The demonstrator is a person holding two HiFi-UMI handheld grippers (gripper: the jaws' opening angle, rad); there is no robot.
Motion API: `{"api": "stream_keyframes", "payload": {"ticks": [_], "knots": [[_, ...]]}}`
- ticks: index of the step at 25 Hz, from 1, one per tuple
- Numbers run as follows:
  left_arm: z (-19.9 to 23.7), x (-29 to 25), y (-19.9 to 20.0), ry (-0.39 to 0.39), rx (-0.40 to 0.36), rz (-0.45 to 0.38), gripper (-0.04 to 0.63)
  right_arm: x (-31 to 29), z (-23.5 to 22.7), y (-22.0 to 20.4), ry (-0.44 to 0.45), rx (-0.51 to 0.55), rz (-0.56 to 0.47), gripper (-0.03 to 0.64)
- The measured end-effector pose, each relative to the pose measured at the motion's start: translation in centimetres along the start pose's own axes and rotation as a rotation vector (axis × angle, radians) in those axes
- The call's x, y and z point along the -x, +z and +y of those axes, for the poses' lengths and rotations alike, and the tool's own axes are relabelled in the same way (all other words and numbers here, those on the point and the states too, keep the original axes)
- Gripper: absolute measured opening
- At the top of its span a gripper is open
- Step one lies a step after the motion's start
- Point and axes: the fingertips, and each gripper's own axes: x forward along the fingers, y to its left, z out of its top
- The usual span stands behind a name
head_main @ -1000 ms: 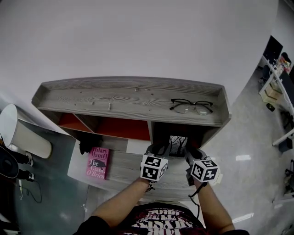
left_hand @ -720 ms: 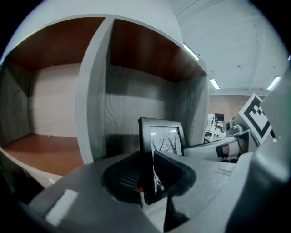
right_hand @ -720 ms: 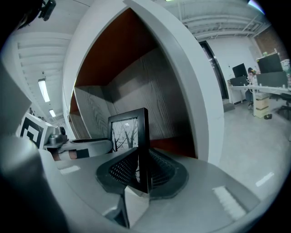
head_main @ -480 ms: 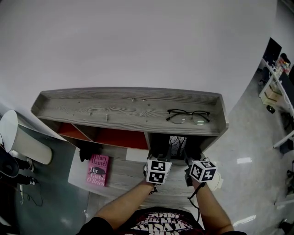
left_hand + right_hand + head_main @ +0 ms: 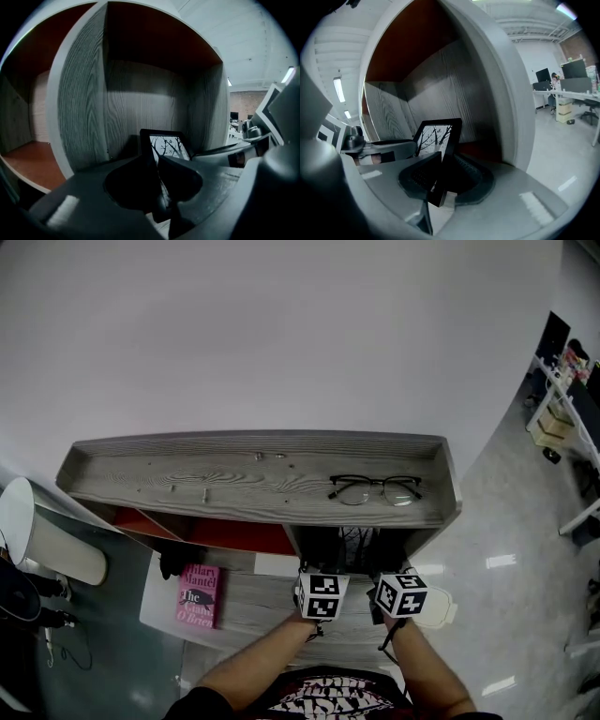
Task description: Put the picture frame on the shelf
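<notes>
A black picture frame (image 5: 165, 146) with a bare-tree print stands upright between both grippers, inside the right-hand cubby of the grey wooden shelf (image 5: 253, 479). My left gripper (image 5: 158, 185) is shut on the frame's left edge. My right gripper (image 5: 440, 180) is shut on its right edge (image 5: 451, 145). In the head view the frame (image 5: 357, 542) shows only as a dark sliver under the shelf top, behind the two marker cubes; the left gripper (image 5: 321, 594) and right gripper (image 5: 397, 596) sit side by side at the cubby mouth.
A pair of black glasses (image 5: 374, 489) lies on the shelf top at the right. A pink book (image 5: 198, 595) lies on the lower ledge at left. Orange-backed cubbies (image 5: 225, 535) open to the left. A white rounded object (image 5: 42, 521) stands at far left.
Both grippers have pushed the frame forward, deeper into the right cubby; less of the frame shows from above. The head view has shifted, so the shelf sits lower in the picture.
</notes>
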Motion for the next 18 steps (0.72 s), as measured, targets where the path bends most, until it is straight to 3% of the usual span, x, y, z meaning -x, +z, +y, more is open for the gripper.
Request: {"api": "stream_keyframes", "payload": {"ticks": [7,18], "knots": [[-0.1,-0.5,-0.4,-0.012,0.009,0.003,0.091,-0.6,0.1,-0.3,-0.005,-0.01,-0.002,0.172],[-0.1,0.8,0.1,-0.029,-0.015,-0.065,0.092,0.6,0.1,0.8,-0.012,-0.01,-0.094,0.189]]}}
